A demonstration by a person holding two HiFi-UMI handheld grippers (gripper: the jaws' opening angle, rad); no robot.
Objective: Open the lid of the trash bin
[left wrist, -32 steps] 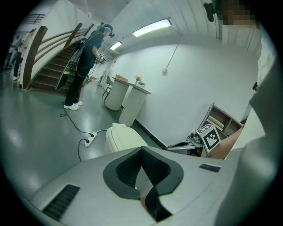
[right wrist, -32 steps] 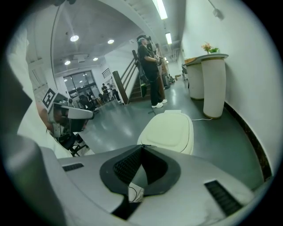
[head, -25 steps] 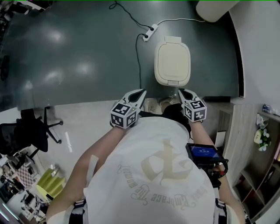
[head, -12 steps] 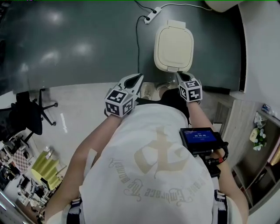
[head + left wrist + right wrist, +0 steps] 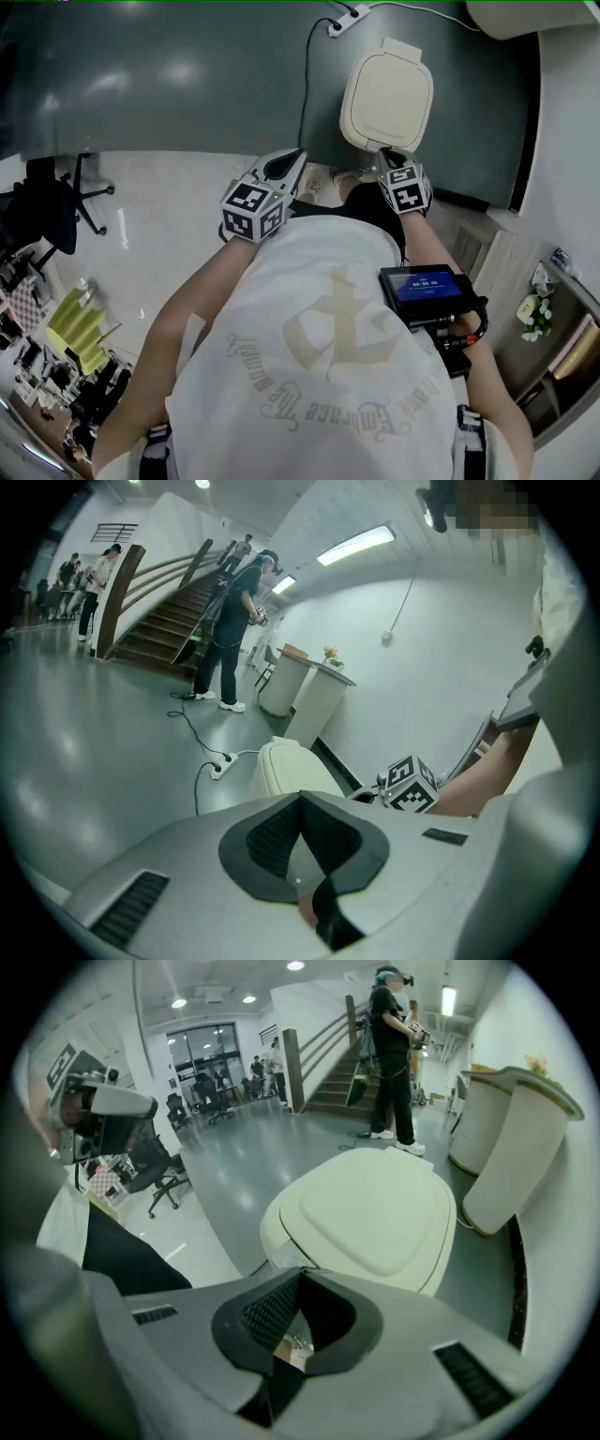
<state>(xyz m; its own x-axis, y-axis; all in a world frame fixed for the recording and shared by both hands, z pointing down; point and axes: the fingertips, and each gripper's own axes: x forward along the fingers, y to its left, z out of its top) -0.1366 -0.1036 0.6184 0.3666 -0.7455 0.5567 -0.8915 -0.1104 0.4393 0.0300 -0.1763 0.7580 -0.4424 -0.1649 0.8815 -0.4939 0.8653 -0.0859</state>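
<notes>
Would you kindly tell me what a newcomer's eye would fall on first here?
A cream trash bin, lid shut, stands on the dark floor ahead of the person. The right gripper points at its near edge; the left gripper is alongside, both with jaws together, empty.

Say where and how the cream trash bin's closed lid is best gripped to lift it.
Probably the front lip of the cream plastic lid, the edge nearest the person, approached from that side. The lid lies flat and closed, and its hinge block sits at the far edge.
</notes>
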